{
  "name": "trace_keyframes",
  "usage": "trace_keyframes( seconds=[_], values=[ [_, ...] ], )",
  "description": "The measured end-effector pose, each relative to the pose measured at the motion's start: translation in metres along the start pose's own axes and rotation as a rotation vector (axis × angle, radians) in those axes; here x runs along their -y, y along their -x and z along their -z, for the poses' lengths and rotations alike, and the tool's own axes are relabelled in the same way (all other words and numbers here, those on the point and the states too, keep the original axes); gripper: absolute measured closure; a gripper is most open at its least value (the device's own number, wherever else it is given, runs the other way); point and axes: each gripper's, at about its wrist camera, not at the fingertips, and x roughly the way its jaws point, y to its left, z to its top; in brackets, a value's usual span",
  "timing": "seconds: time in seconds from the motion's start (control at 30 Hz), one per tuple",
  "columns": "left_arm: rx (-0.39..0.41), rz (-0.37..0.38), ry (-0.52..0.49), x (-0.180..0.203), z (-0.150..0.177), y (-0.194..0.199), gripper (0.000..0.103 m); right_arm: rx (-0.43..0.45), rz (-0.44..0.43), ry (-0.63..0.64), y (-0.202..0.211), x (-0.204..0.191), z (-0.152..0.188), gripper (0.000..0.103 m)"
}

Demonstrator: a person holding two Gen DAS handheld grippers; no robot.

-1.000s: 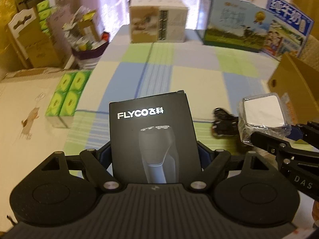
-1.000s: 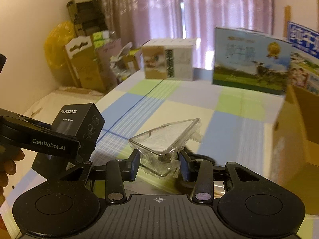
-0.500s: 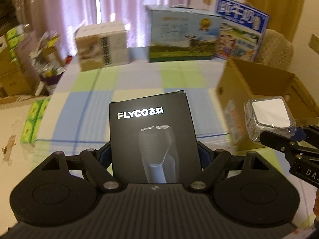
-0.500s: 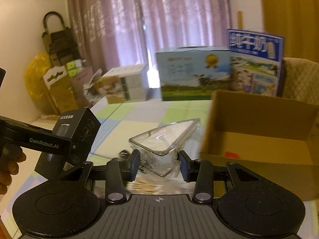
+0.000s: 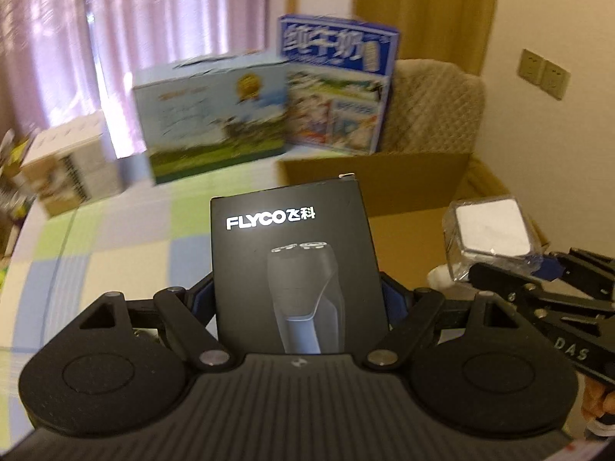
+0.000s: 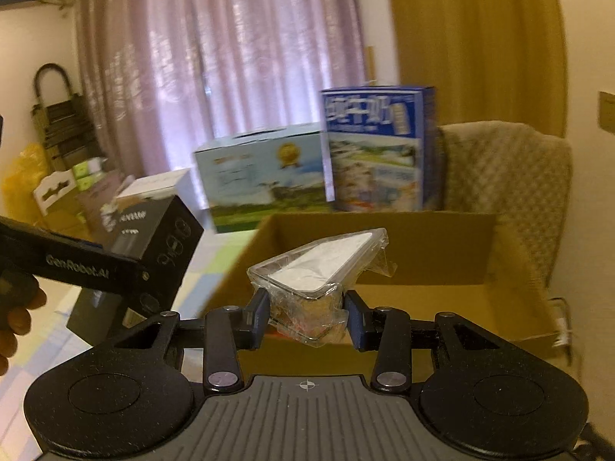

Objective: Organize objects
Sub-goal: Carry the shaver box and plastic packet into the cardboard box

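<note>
both grippers are matte black plastic with a ribbed grey centre plate, two round discs, triangular cut-outs and silver pivot screws. the left gripper (image 5: 296, 299) has blue finger pads (image 5: 201, 299); at the left of the right wrist frame its side reads "genrobot.ai". the right gripper (image 6: 305, 317) shows "das" lettering at the lower right of the left wrist frame.

The left gripper (image 5: 298, 299) is held level and raised, its two blue-padded fingers (image 5: 201, 299) closed flat against the sides of an upright black rectangular cardboard shaver box (image 5: 296, 269). The right gripper (image 6: 305, 313) sits just beside it on the right, at about the same height, its fingers (image 6: 259, 313) pinched on a small clear plastic-wrapped container with a white lid (image 6: 319, 272). Bare fingers of the person's left hand (image 6: 17, 315) curl around the left gripper's handle.
</note>
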Motion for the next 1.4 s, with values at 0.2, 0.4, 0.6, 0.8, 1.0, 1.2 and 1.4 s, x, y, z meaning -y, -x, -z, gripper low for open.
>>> trace_keyframes(
  seconds=[0.2,0.4,0.6,0.8,1.0,1.2,1.4],
  values=[
    [0.005,0.03,-0.022,0.045,-0.031,-0.031,0.023,-0.004,0.053,0.006,-0.003,0.047,-0.008,0.065],
    [-0.027,0.015,-0.02,0.071,-0.052,-0.065,0.023,-0.029,0.073,0.015,-0.018,0.083,-0.011,0.064],
    [-0.067,-0.008,-0.012,0.083,-0.064,-0.097,0.023,-0.061,0.079,0.012,-0.038,0.107,-0.012,0.064],
    [-0.123,-0.023,-0.015,0.093,-0.07,-0.131,0.023,-0.1,0.086,0.008,-0.059,0.125,-0.012,0.064],
    [-0.189,-0.028,0.008,0.098,-0.069,-0.163,0.023,-0.138,0.088,0.011,-0.077,0.139,-0.008,0.065],
    [-0.237,-0.035,-0.006,0.103,-0.064,-0.186,0.022,-0.148,0.083,0.013,-0.085,0.147,-0.009,0.064],
    [-0.261,-0.025,-0.009,0.103,-0.059,-0.2,0.018,-0.16,0.08,0.029,-0.092,0.153,-0.012,0.064]
  ],
)
